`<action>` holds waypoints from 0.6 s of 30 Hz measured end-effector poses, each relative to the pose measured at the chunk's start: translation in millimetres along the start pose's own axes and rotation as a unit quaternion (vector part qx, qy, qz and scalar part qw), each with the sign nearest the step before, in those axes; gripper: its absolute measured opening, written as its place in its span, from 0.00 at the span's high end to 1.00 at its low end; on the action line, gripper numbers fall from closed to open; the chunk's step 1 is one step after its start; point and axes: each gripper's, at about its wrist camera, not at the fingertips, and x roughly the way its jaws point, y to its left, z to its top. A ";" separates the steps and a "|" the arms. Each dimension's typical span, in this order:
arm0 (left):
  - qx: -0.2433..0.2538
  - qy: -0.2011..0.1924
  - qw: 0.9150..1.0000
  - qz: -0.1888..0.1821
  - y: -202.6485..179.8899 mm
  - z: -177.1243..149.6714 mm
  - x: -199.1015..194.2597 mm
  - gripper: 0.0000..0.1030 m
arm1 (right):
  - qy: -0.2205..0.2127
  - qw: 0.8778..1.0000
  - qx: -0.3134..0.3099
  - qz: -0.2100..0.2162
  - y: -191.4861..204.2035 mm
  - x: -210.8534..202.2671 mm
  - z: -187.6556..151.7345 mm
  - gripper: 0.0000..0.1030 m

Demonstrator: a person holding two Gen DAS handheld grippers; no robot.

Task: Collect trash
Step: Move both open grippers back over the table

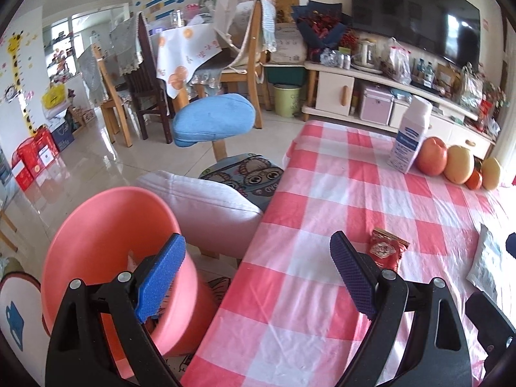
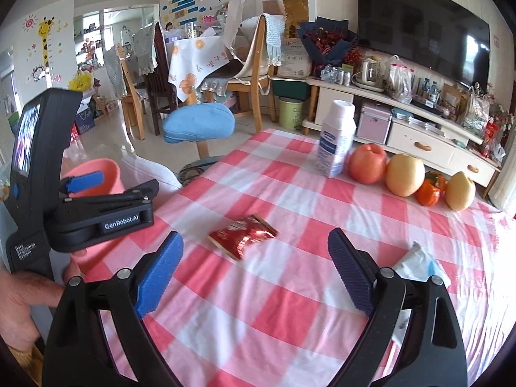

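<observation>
A red foil snack wrapper (image 2: 242, 238) lies on the pink-and-white checked tablecloth (image 2: 290, 306); it also shows in the left wrist view (image 1: 387, 249). A white-and-blue wrapper (image 2: 419, 262) lies to the right, partly hidden behind my right gripper's finger; it also shows in the left wrist view (image 1: 487, 264). A pink bin (image 1: 109, 258) stands on the floor beside the table's left edge. My left gripper (image 1: 258, 277) is open and empty at the table's edge, its left finger over the bin. My right gripper (image 2: 254, 277) is open and empty, just short of the red wrapper.
A white-and-blue carton (image 2: 337, 138), an apple (image 2: 367, 163), two pears and a persimmon stand at the table's far side. A grey cushioned chair (image 1: 206, 206) and a blue-backed chair (image 1: 213, 119) stand by the table's left edge. A TV cabinet (image 1: 387, 93) is behind.
</observation>
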 end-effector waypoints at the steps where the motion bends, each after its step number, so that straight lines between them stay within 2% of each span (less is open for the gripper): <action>1: 0.006 0.000 1.000 -0.001 -3.8 -0.1 0.3 0.12 | 0.000 1.000 0.001 -0.002 -3.3 -0.7 -1.6 0.11; 7: 0.024 0.009 0.999 -0.020 -19.4 -0.8 4.4 0.12 | 0.007 1.000 0.016 -0.007 -27.4 -4.4 -15.0 0.10; 11: 0.033 0.011 0.998 -0.047 -28.1 -0.3 6.0 0.12 | 0.014 0.999 0.044 0.005 -48.5 -7.7 -22.4 0.10; 15: 0.036 0.023 0.995 -0.093 -33.5 -2.1 10.7 0.12 | 0.026 0.993 0.115 0.006 -88.1 -9.9 -31.3 0.10; 18: 0.040 0.041 0.990 -0.126 -40.8 -5.2 17.6 0.12 | 0.046 0.981 0.189 0.005 -123.3 -6.0 -40.3 0.10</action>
